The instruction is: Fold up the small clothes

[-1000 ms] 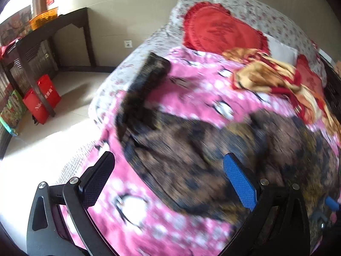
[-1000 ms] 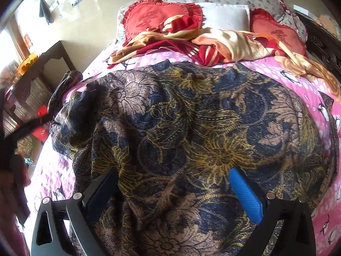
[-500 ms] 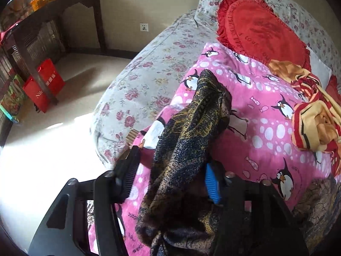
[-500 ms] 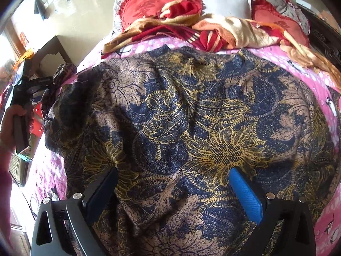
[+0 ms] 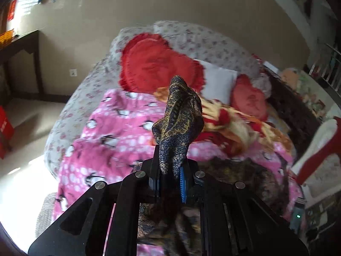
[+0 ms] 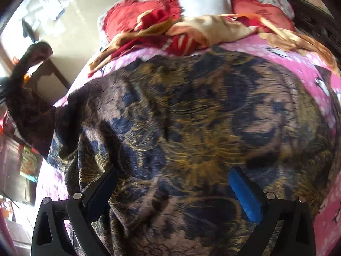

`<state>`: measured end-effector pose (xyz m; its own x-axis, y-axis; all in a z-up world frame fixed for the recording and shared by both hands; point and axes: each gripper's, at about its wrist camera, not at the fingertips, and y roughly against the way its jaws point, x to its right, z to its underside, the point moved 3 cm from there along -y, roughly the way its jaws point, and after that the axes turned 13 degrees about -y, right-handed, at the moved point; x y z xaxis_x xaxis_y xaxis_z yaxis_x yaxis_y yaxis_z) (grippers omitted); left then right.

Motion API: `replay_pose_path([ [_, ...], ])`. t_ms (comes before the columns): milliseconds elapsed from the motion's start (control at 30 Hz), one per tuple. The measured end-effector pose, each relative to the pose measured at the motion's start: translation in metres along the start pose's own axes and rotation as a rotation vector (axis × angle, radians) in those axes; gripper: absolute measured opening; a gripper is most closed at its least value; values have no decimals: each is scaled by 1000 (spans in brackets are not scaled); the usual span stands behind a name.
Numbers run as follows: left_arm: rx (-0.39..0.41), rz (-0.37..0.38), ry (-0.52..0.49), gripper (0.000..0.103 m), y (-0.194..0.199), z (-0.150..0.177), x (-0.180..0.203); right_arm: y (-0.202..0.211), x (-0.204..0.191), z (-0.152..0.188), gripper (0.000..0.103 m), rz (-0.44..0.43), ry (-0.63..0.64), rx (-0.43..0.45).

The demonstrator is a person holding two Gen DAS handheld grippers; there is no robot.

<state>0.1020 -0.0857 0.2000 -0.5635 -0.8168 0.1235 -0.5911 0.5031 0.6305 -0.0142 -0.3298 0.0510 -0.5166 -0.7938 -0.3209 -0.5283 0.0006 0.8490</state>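
Observation:
A dark navy, brown and gold floral garment (image 6: 202,132) lies spread over the pink penguin blanket (image 5: 106,140) on the bed. My left gripper (image 5: 169,175) is shut on one sleeve of the garment (image 5: 181,119), and the sleeve end sticks up in front of the fingers. In the right wrist view that lifted sleeve (image 6: 27,98) rises at the far left. My right gripper (image 6: 172,189) is open, just above the garment's near part, with nothing between its fingers.
Red ruffled cushions (image 5: 155,64) and a white pillow (image 5: 219,83) lie at the bed's head. A crumpled red and yellow cloth (image 6: 191,34) lies beyond the garment. A dark wooden table (image 5: 19,49) stands left of the bed, by the wall.
My left gripper closed on the sleeve and lifted it off the bed. The right gripper stayed open over the garment and moved slightly closer.

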Motion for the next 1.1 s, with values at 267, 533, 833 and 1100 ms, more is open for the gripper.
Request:
replay_pose_path([
  [267, -83, 186, -142, 12, -63, 50, 181, 43, 82, -12, 103, 43, -184, 79],
  [533, -196, 296, -196, 51, -133, 110, 247, 79, 141, -16, 103, 106, -248, 132],
  [833, -120, 94, -240, 75, -62, 125, 171, 70, 109, -31, 103, 46, -89, 151],
  [1100, -308, -219, -54, 75, -79, 187, 56, 36, 45, -72, 102, 127, 286, 202],
])
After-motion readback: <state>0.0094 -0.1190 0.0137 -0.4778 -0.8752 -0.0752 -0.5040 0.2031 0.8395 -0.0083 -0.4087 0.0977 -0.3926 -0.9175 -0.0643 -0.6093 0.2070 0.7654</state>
